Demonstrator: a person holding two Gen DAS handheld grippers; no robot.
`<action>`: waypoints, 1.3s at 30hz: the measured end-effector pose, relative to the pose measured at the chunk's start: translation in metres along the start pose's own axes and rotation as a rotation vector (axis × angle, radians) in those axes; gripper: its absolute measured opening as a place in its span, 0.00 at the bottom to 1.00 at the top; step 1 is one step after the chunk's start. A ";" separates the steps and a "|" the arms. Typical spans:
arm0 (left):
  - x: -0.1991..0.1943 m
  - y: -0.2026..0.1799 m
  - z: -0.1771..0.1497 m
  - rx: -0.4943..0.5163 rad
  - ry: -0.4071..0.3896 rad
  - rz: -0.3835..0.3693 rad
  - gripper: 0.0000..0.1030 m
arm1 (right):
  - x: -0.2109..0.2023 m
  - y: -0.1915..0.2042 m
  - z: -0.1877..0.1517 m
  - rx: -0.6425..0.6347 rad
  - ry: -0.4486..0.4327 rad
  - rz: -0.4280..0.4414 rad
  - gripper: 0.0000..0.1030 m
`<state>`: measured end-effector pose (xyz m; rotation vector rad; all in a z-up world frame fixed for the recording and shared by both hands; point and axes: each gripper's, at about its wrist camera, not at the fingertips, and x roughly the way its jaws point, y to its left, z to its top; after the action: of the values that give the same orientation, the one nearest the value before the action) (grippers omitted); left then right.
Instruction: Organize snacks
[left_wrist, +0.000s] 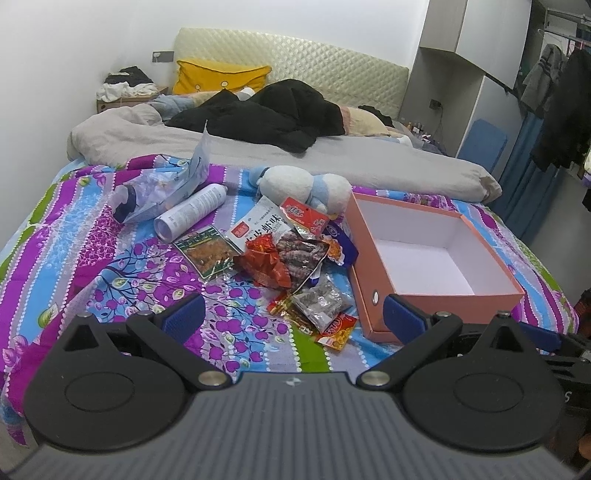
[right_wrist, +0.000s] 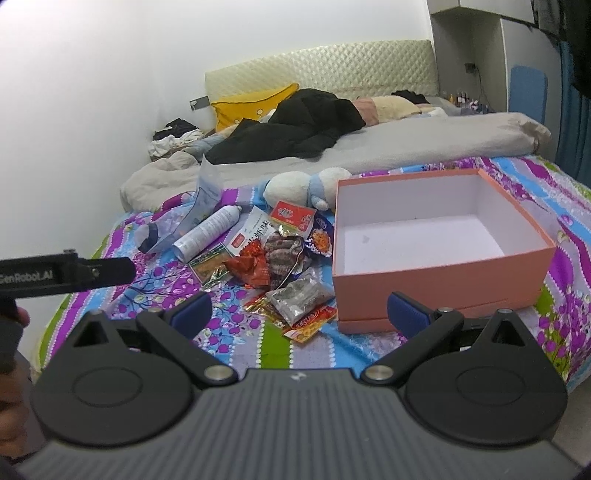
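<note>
- I take the pink box (right_wrist: 439, 291) as my landmark: it sits open and empty on the bed's patterned sheet (left_wrist: 74, 266), white inside, nothing in it yet.
- The snack pile (left_wrist: 280, 254) lies just beside the box's left wall; the nearest piece, a clear packet of dark bits (right_wrist: 299, 299), rests on an orange packet (right_wrist: 310, 321) near the box's front-left corner.
- Farther from the box, past the pile, lie a white spray can (left_wrist: 190, 210), a crumpled clear bag (left_wrist: 162, 192) and a plush toy (left_wrist: 295, 182); I judge none of them snacks, so I'd leave them.
- My left tongs (left_wrist: 293, 317) are spread wide and carry nothing, hovering in front of the pile.
- My right tongs (right_wrist: 299, 314) are likewise spread and bare, in front of the box's near-left corner.
- I judge sorting has not begun. I'd take the clear packet first, since it lies on top and closest.
- To do it well: pinch one edge only, lift straight up so the orange packet underneath doesn't drag along, then release low over the box floor.
- Risk: slick foil slipping from a shallow pinch.
</note>
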<state>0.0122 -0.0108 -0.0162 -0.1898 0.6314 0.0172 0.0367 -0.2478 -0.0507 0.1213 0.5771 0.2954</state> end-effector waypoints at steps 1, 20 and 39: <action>0.001 0.000 0.001 0.002 0.001 -0.001 1.00 | -0.001 0.000 -0.001 0.000 0.000 -0.004 1.00; 0.002 0.002 0.002 0.006 -0.004 -0.005 1.00 | -0.001 -0.003 -0.001 0.036 0.010 -0.010 1.00; 0.035 0.006 -0.008 0.034 0.028 0.022 1.00 | 0.014 -0.007 -0.008 0.022 -0.018 -0.022 1.00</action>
<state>0.0351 -0.0074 -0.0439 -0.1505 0.6612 0.0246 0.0451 -0.2505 -0.0655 0.1384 0.5631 0.2661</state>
